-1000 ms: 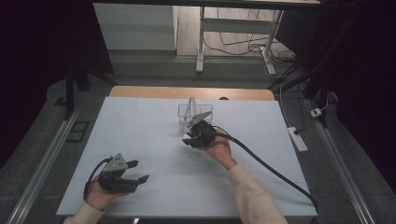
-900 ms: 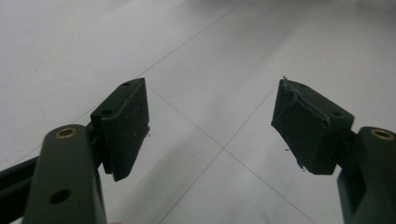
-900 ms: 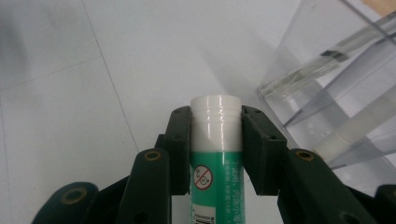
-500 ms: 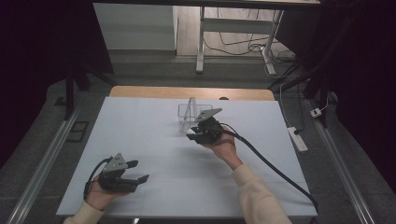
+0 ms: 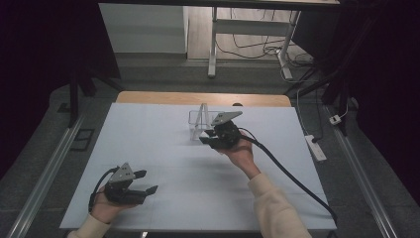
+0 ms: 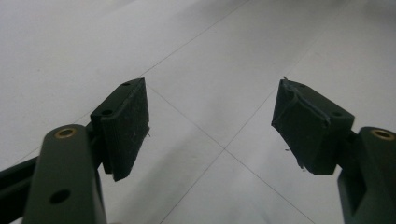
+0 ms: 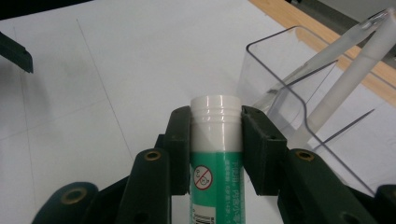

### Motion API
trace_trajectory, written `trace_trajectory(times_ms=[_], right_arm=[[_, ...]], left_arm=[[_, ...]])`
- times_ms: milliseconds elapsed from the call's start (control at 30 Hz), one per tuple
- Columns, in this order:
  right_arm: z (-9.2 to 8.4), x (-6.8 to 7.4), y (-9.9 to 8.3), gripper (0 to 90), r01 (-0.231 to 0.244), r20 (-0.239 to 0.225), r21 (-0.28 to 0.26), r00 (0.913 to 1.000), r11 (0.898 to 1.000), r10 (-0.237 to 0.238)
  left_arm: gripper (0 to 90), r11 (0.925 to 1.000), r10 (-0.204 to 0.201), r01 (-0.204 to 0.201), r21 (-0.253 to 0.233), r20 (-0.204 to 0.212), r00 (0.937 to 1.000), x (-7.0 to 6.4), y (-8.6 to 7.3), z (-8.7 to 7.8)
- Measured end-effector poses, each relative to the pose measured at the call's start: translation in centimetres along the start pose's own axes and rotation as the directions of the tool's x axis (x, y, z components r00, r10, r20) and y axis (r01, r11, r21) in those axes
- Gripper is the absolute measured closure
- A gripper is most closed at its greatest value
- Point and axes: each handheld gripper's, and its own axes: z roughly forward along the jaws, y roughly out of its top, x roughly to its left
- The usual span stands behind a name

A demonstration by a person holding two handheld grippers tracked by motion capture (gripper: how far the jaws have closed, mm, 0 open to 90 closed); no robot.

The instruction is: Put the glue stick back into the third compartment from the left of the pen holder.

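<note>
Glue stick [image 7: 215,154], white-capped with a green label, sits clamped between the pads of the right tongs [image 7: 215,122], cap end pointing away from the hand. In the high view the right tongs [image 5: 214,139] are held just beside the clear plastic bin [image 5: 199,124] at the far middle of the tabletop [image 5: 163,148]. Compared with a second ago, the right hand has lifted a little and drawn closer to the bin, its grey top plate now tipped more upward. That suggests the stick is being carried up toward the bin's rim, probably to be dropped inside, where two whitish pens [image 7: 345,70] already lean against the wall.

The left tongs [image 5: 141,182] rest near the front left corner of the white sheet, in the same spot as before, jaws wide apart with nothing between them; the left gripper view confirms bare paper beyond the pads [image 6: 123,126].

On the label, a small red prohibition circle [image 7: 203,177] can be made out, with a barcode below it and fine white print beside it too small to read. No brand name is legible.
</note>
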Motion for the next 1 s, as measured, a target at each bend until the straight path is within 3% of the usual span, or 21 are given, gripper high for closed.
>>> trace_trajectory(times_ms=[300,633,1000], right_arm=[[-1.5,-0.5,0.7,64.8,-0.015,0.029,-0.061,0.9994,0.998,0.017],[-3.0,-1.2,1.5,64.8,-0.041,0.065,-0.143,0.9966,0.989,0.050],[-3.7,-1.9,1.8,64.8,-0.058,0.089,-0.182,0.9932,0.982,0.075]], left_arm=[[27.2,1.0000,0.001,-0.001,-0.001,0.000,1.0000,0.0,0.0,0.0],[27.2,1.0000,0.000,0.000,-0.002,-0.001,1.0000,0.0,0.0,0.0],[27.2,1.0000,0.000,0.000,-0.003,0.000,1.0000,0.0,0.0,0.0]])
